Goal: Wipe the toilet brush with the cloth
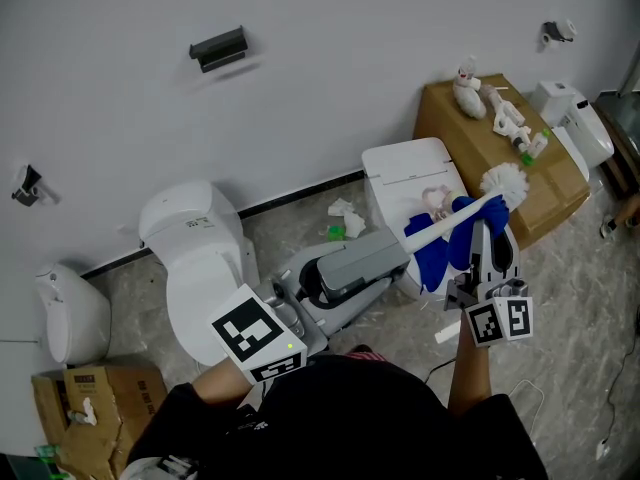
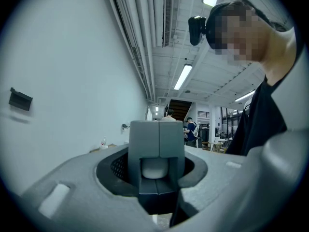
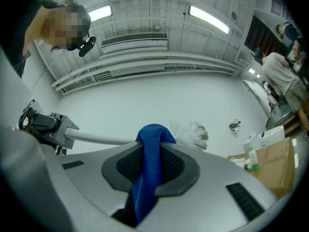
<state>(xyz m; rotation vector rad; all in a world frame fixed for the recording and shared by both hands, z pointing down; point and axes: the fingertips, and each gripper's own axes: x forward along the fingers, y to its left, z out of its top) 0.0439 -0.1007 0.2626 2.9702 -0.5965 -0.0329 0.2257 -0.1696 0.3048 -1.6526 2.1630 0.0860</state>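
- The left gripper [image 1: 392,251] lies level, its jaws clamped on the white handle of the toilet brush [image 1: 452,218]. In the left gripper view the rounded end of the handle sits between the two grey jaws, which meet above it.
- From those jaws the handle runs out and upward to the white bristle head [image 1: 503,181], the part of the brush farthest from the left jaws.
- The right gripper [image 1: 481,233] tilts a little upward, its jaws pinched tight on the blue cloth [image 1: 432,253] (nothing but cloth fills the gap between them).
- The cloth rises out of the right jaws and folds over the handle just ahead of the jaw tips, touching it. The bristles show just past the fold.
- The loose part of the cloth hangs under the handle, between the two grippers.
- Beyond the right jaws and well apart from them stands a cardboard box [image 1: 480,150] with small items on top.
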